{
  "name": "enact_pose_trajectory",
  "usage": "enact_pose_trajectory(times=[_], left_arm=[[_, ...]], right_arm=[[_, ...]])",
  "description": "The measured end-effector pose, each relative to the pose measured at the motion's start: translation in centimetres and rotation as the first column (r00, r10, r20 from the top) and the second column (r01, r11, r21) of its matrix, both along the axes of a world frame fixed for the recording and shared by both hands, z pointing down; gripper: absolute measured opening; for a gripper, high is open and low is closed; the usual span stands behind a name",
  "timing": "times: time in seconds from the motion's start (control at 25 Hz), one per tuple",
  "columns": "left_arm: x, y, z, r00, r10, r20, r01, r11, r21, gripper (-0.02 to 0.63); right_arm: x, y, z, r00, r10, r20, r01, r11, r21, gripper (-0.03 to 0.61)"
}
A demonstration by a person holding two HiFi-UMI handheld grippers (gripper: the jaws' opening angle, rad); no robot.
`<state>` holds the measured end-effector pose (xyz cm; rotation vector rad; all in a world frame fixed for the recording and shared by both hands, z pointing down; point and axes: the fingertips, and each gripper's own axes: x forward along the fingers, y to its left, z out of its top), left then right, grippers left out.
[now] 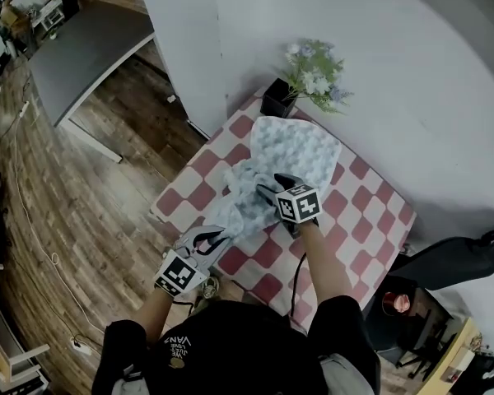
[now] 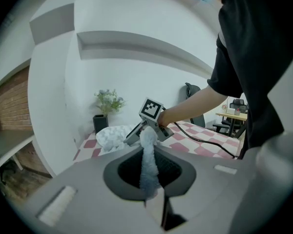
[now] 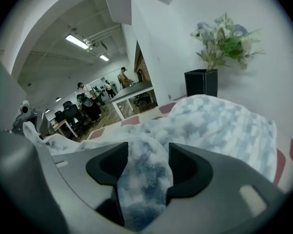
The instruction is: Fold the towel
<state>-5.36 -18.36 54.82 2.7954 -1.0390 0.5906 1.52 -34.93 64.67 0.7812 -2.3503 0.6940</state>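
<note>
Pale blue-and-white fleece is the material of the one towel (image 1: 300,151), which is laid on the one red-and-white checked table (image 1: 370,204). Its long axis is set diagonally, from the near left edge of the table towards the far right, where one potted plant (image 1: 311,71) is stood at the far edge. The far end is spread flat and broad. The near end is gathered into a narrow, raised strand that is pointed at the person. Two grippers are counted, each fitted with one marker cube (image 1: 299,202). The left gripper (image 1: 218,237) is held at the near left edge of the table. Its jaws are brought almost together, and the thin near end of the towel is pinched between them. The right gripper (image 1: 267,192) is positioned over the bunched middle of the towel. Its jaws are set wide apart, and a thick fold of the fleece is lodged in the gap, brushing both sides.
</note>
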Motion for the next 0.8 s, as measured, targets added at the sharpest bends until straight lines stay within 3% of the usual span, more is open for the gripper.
enact_pose_trajectory(times=[0.16,0.28,0.4,0.56,0.8], left_arm=[[-0.8,0.3,0.7,1.0,-0.024,-0.016,0.023,0.999,-0.03,0.026],[-1.0,1.0,1.2,1.0,-0.024,-0.015,0.024,0.999,-0.048,0.026],[-1.0,1.7,1.5,1.0,-0.024,-0.014,0.023,0.998,-0.057,0.026],[-1.9,2.1,1.3,0.999,-0.032,-0.01,0.031,0.998,-0.053,0.026],[-3.8,3.1,-0.3,0.998,-0.048,-0.043,0.047,0.999,-0.012,0.026]], right_arm=[[-1.1,1.8,2.4,0.991,-0.098,-0.096,0.094,0.995,-0.044,0.225],[-1.3,2.3,3.3,0.972,-0.12,-0.201,0.121,0.993,-0.008,0.204],[-1.3,2.5,3.4,0.955,-0.118,-0.273,0.136,0.99,0.047,0.138],[-0.6,2.5,1.2,0.981,-0.024,-0.192,0.045,0.993,0.106,0.07],[1.6,5.1,-4.5,0.985,0.17,-0.011,-0.166,0.971,0.174,0.052]])
